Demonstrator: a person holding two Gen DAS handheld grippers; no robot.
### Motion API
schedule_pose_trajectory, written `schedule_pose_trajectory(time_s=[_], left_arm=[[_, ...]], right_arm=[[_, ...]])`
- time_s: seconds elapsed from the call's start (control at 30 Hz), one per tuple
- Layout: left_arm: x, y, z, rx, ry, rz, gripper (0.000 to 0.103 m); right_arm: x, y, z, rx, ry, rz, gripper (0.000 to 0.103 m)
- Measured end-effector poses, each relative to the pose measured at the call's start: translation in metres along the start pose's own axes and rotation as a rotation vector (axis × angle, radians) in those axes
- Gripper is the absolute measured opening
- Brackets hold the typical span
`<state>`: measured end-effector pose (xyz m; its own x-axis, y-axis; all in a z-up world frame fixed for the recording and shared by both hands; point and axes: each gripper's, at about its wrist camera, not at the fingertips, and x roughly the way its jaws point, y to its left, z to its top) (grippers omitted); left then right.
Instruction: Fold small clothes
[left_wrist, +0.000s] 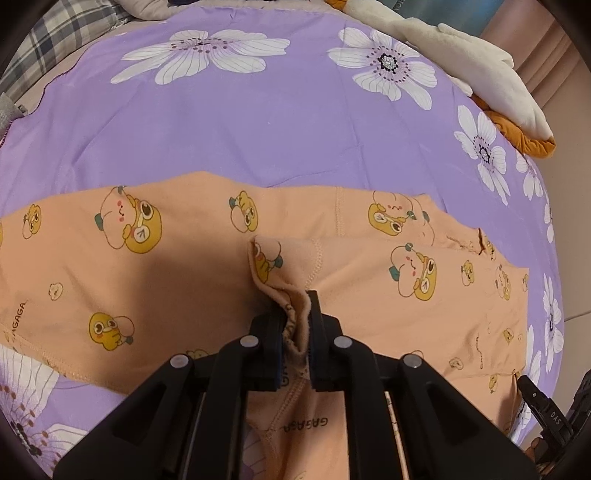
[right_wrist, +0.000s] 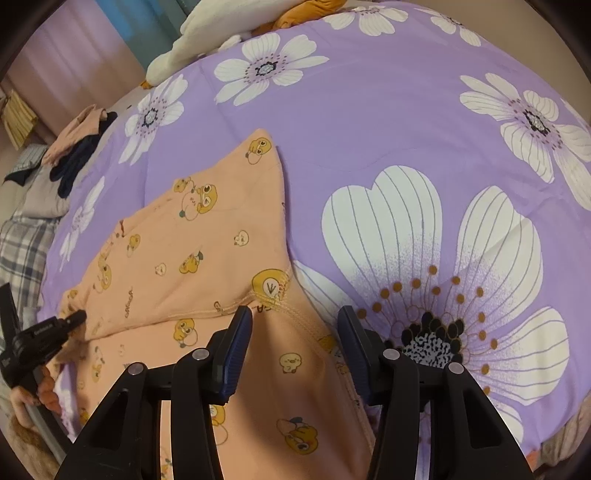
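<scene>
While the peach-orange cotton garment printed with yellow cartoon ducks (left_wrist: 155, 266) lies spread across the purple bedsheet with large white flowers (left_wrist: 258, 122), the left gripper (left_wrist: 295, 314) pinches a bunched ridge of its fabric between its 2 black fingers, the jaws narrowed to a thin gap filled by the gathered cloth. The pinched fold stands up just ahead of the fingertips, with a stitched seam running from it toward the far side; the rest of the garment spreads flat to both sides of the jaws.

In the right wrist view, the right gripper (right_wrist: 295, 314) stands with its jaws about half apart, blue pads (right_wrist: 236, 347) facing each other. A stitched hem of the same garment (right_wrist: 192, 243) crosses the gap between the fingertips and cloth fills the space below it, yet neither pad appears to press on the fabric. Beyond the left finger the garment runs up to a folded corner; beyond the right finger lies bare sheet with 1 big white flower.

A cream and orange plush toy (left_wrist: 480, 74) rests at the far edge of the sheet, well apart from both jaws.
</scene>
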<state>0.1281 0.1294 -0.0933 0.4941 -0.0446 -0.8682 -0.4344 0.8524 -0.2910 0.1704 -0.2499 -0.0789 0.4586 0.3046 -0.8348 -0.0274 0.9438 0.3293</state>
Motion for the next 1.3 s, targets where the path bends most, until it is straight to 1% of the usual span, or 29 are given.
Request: schedule_pose_trajectory(time_s=[0.13,0.37,0.43,0.5,0.53,0.57,0.67,0.7,0.77,0.87,0.93,1.07,1.2,1.23,1.27,1.3], left_arm=[[0.003,0.007,-0.001,-0.039,0.006,-0.032,0.012],[0.003,0.007,0.0,-0.047,0.009,-0.051,0.012],[0.003,0.007,-0.002,-0.048,0.005,-0.053,0.012],[0.003,0.006,-0.002,-0.04,0.0,-0.05,0.012],[0.002,0.005,-0.003,-0.033,-0.003,-0.048,0.012],[0.002,0.005,-0.004,-0.032,-0.003,-0.048,0.012],[0.003,0.007,-0.003,-0.043,0.003,-0.059,0.012],[0.003,0.008,-0.002,-0.045,0.005,-0.062,0.012],[0.003,0.008,-0.002,-0.046,0.007,-0.068,0.012],[0.003,0.009,-0.001,-0.051,0.012,-0.078,0.012],[0.003,0.01,-0.001,-0.055,0.014,-0.083,0.012],[0.004,0.01,-0.001,-0.058,0.015,-0.091,0.013],[0.002,0.012,0.001,-0.07,0.022,-0.103,0.013],[-0.001,0.014,0.002,-0.088,0.021,-0.117,0.014],[-0.004,0.016,0.002,-0.102,0.022,-0.127,0.015],[-0.007,0.017,0.002,-0.107,0.022,-0.129,0.015]], right_arm=[[0.0,0.0,0.0,-0.001,-0.001,-0.002,0.051],[0.001,0.005,0.01,-0.015,-0.023,0.032,0.051],[0.008,0.007,0.015,-0.014,-0.01,0.052,0.051],[0.016,0.009,0.016,-0.014,0.009,0.039,0.05],[0.02,0.01,0.015,-0.019,0.013,0.021,0.044],[0.023,0.011,0.015,-0.027,0.012,0.015,0.04],[0.023,0.011,0.015,-0.027,0.006,0.018,0.023],[0.021,0.011,0.016,-0.032,0.003,0.026,0.012],[0.014,0.013,0.016,-0.051,-0.023,0.031,0.009],[0.006,0.01,0.017,-0.041,-0.059,0.021,0.008],[0.008,0.004,0.019,-0.012,-0.049,0.034,0.007],[0.025,-0.003,0.016,0.01,-0.008,0.02,0.006],[0.025,0.001,0.018,-0.014,0.004,0.006,0.006],[0.023,0.001,0.019,-0.014,0.012,0.003,0.006],[0.02,0.0,0.022,-0.007,0.022,0.018,0.008],[0.018,0.001,0.023,-0.007,0.027,0.031,0.011]])
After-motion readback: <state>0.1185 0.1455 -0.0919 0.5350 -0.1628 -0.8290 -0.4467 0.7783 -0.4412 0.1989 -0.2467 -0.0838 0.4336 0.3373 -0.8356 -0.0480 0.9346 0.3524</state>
